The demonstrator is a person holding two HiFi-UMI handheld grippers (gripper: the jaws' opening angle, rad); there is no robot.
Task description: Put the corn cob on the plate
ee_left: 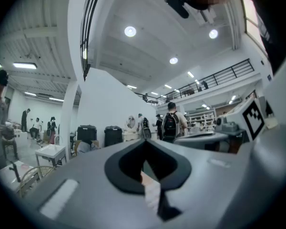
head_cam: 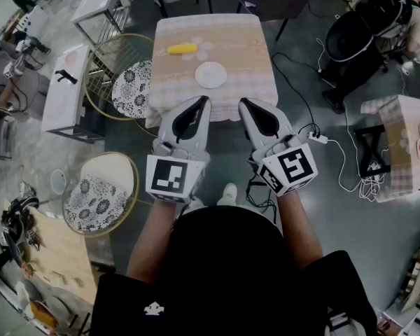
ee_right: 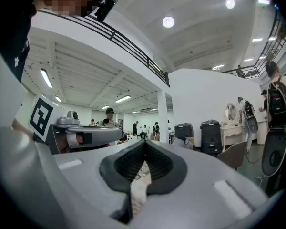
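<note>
One corn cob (head_cam: 181, 48), one plate (head_cam: 211, 74) (apart)

No readable text in any view.
The cube (head_cam: 169, 177) on the left tool (head_cam: 204, 101) and the cube (head_cam: 290, 168) on the right tool (head_cam: 243, 102) bear only black-and-white square markers (patterns, not letters); the white emblem (head_cam: 154, 308) on the black shirt (head_cam: 217, 257) is too small to read.

I hold my left hand-held gripper (head_cam: 205, 102) and my right hand-held gripper (head_cam: 243, 102) side by side in front of my body. Both are level and point forward, their tips near each other but not touching. The left jaws are closed on nothing. The right jaws appear closed too, tips meeting, empty. My bare left forearm (head_cam: 154, 236) and right forearm (head_cam: 297, 226) reach forward.
</note>
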